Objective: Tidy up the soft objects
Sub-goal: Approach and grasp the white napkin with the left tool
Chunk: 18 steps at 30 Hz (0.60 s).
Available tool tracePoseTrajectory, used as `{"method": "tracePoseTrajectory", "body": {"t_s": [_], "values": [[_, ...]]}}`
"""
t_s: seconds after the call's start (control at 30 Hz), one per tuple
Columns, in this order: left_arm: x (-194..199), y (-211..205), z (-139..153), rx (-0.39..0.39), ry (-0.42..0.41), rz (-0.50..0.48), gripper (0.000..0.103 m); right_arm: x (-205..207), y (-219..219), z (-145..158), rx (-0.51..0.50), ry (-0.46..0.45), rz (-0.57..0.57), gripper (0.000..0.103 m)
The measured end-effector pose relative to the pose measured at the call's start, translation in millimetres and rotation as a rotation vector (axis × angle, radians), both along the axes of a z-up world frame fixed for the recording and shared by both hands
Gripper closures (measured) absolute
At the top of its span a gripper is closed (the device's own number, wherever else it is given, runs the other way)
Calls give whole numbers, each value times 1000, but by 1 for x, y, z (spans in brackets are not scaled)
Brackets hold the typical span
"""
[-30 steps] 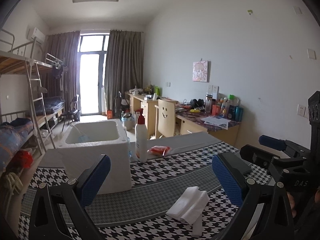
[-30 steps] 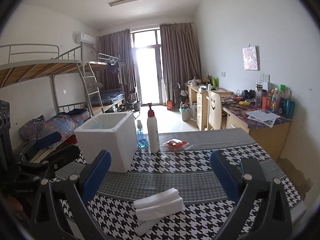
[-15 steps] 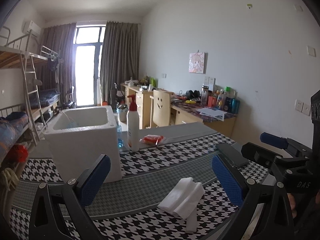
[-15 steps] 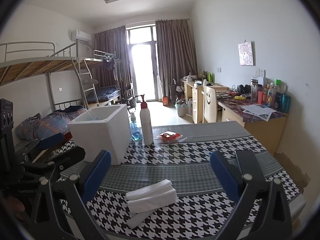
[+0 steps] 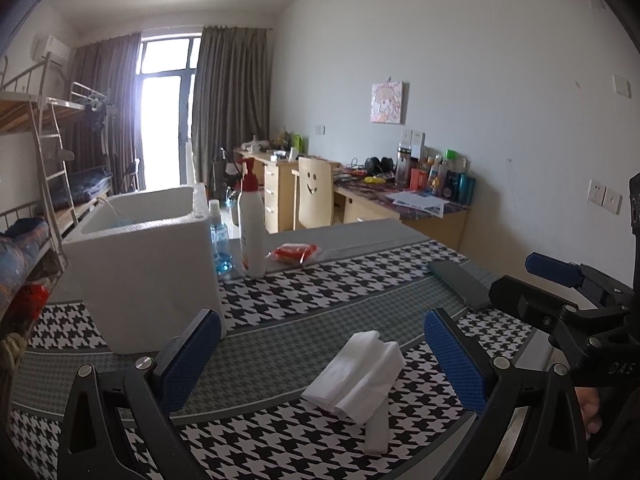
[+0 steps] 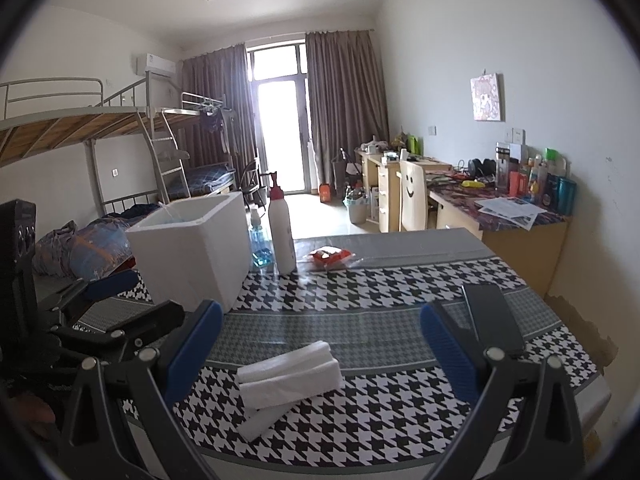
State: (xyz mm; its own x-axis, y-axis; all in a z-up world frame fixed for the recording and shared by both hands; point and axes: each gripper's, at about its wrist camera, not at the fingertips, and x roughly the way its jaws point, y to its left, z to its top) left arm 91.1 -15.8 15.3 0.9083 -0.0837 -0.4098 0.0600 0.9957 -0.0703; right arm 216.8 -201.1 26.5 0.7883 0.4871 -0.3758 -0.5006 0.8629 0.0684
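A loosely folded white cloth (image 5: 360, 376) lies on the houndstooth tablecloth near the front edge; it also shows in the right wrist view (image 6: 290, 376). My left gripper (image 5: 320, 360) is open and empty, hovering just short of the cloth. My right gripper (image 6: 320, 354) is open and empty, also just short of the cloth. A white foam box (image 5: 148, 264) stands open at the back left, seen too in the right wrist view (image 6: 192, 252). Each gripper appears at the edge of the other's view.
A white pump bottle (image 5: 252, 228), a small blue bottle (image 5: 220, 244) and a red packet (image 5: 294, 252) sit behind the box. A dark phone (image 6: 492, 320) lies at the right. The table edge (image 6: 576, 392) is close on the right. Bunk beds stand left, desks right.
Both grippers have shifted a little forward and lower toward the cloth, with the left view panning right. Jaws stay open. The cloth has not moved.
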Motion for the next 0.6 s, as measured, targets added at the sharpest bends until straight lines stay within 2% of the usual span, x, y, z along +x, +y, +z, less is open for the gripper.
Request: {"method": "tracePoseTrajectory", "body": {"t_s": [0.6], "values": [[23, -9, -33, 22, 127, -31, 1, 11, -10, -27, -3, 75, -25, 2]]}}
